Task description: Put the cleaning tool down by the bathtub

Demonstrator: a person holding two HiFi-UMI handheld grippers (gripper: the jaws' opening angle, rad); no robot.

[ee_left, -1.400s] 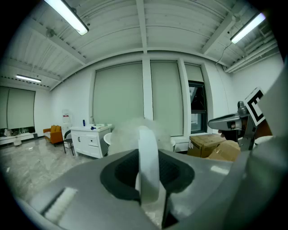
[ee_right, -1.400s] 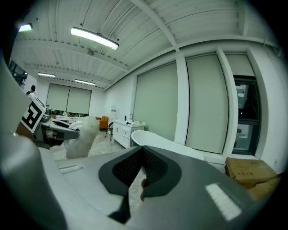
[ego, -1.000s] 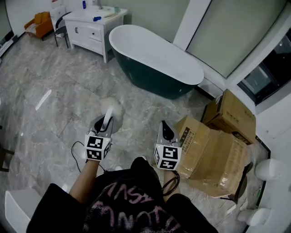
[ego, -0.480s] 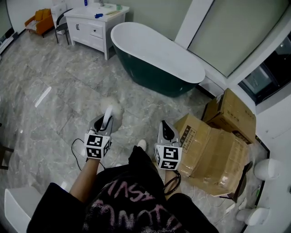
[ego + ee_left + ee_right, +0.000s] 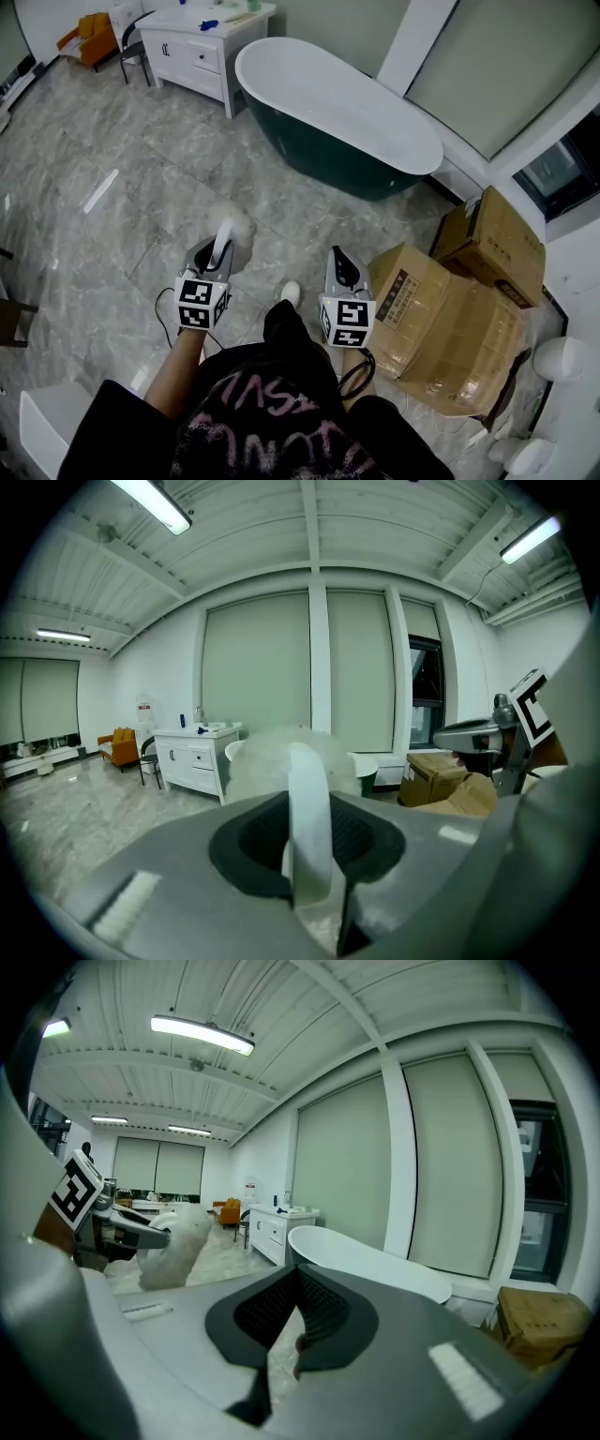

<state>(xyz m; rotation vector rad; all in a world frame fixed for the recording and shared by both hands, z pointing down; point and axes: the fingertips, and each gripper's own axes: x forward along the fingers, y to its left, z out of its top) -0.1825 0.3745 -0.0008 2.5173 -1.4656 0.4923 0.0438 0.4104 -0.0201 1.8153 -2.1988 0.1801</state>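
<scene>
The cleaning tool is a duster with a white handle (image 5: 221, 246) and a fluffy white head (image 5: 232, 222). My left gripper (image 5: 217, 255) is shut on the handle and holds it above the marble floor, with the head pointing forward. In the left gripper view the handle (image 5: 309, 827) stands upright between the jaws, and the fluffy head (image 5: 267, 761) is just beyond them. My right gripper (image 5: 340, 265) is shut with nothing in it. The bathtub (image 5: 337, 117), white inside and dark green outside, stands some way ahead, and it also shows in the right gripper view (image 5: 366, 1260).
A white vanity cabinet (image 5: 206, 47) stands left of the tub, with an orange chair (image 5: 86, 39) beyond it. Cardboard boxes (image 5: 450, 309) lie on the floor at the right, near the right gripper. A cable (image 5: 164, 305) trails by my left arm. A shoe (image 5: 291, 294) shows between the grippers.
The tub, cabinet and boxes have shifted in the head view as the person stepped forward; a shoe has appeared. Both grippers keep their pose and the left still holds the duster.
</scene>
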